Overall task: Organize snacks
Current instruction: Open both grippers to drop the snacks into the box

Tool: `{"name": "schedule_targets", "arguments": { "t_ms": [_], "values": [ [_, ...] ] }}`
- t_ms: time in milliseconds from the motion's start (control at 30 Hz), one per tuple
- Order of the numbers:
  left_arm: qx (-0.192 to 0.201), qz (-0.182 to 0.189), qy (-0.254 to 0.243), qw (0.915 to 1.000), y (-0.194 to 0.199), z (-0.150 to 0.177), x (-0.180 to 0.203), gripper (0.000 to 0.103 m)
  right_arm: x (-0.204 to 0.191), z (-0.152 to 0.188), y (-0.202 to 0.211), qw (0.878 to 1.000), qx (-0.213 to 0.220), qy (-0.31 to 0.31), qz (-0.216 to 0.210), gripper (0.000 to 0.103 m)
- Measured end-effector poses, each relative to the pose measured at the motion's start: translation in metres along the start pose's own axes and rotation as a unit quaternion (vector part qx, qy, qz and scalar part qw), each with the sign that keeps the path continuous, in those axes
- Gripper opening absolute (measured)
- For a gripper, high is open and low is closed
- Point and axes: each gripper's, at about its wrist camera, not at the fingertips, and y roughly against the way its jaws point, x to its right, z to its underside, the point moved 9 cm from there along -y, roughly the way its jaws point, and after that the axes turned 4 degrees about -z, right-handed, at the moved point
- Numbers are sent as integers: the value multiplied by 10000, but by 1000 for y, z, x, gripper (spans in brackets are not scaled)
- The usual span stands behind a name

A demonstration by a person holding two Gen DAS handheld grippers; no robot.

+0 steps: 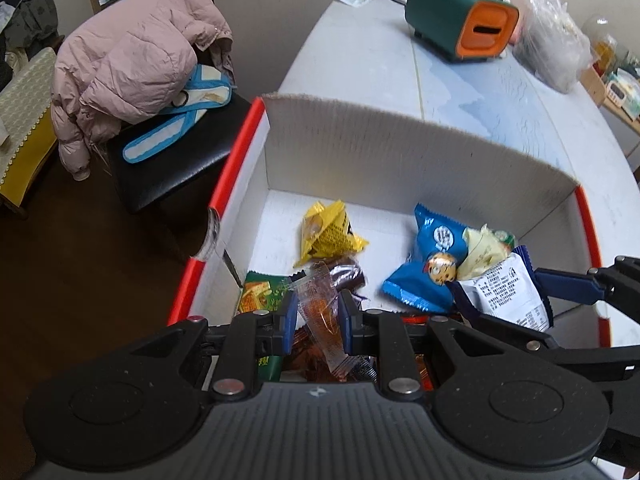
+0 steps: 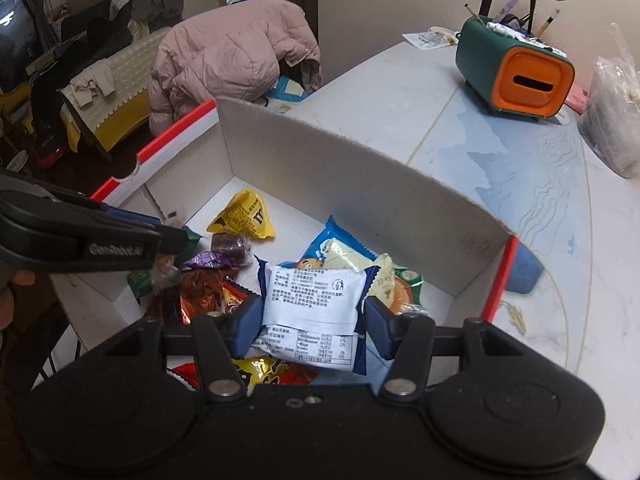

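Legible writing is scant: the side of the left gripper (image 2: 176,240), seen from the right wrist view, reads "GenRobot.AI", and the yellow triangular packet (image 2: 244,216) bears a partial "m" mark; print on the other wrappers is too small to read. The left gripper (image 1: 318,312) has its jaws pinching a clear orange-tinted sachet (image 1: 322,308) above the box. The right gripper (image 2: 308,316) has its blue pads pressed against the two sides of a white snack packet (image 2: 312,300) with black text and dark blue edges, held over the box interior. The white cardboard box (image 1: 360,148), red-trimmed on its side rims, contains the yellow packet, a blue cookie packet (image 1: 432,256), a green packet (image 1: 260,292), a dark purple sweet (image 2: 230,245) and mixed red and orange wrappers. The box rests on a pale marble-patterned table (image 1: 480,92), which also carries a green and orange holder (image 2: 516,72) with brushes and a clear plastic bag (image 1: 556,48). A pink padded jacket (image 1: 132,60) lies over a black chair (image 1: 168,164).
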Motion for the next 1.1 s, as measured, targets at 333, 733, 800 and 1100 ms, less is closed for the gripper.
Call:
{"name": "schedule_targets", "arguments": {
  "t_ms": [333, 733, 800, 1100],
  "values": [
    [56, -36, -112, 9999, 0, 3, 3, 21, 2, 2, -1, 10000, 13, -59, -79, 61],
    [267, 96, -87, 9996, 23, 11, 1, 29, 1, 5, 23, 9988, 312, -261, -282, 76],
    [348, 122, -99, 9993, 30, 13, 1, 29, 0, 5, 29, 9982, 405, -296, -334, 79],
    [890, 297, -49, 9956, 71, 16, 4, 57, -2, 9, 64, 9947, 786, -412, -523, 82]
  ]
}}
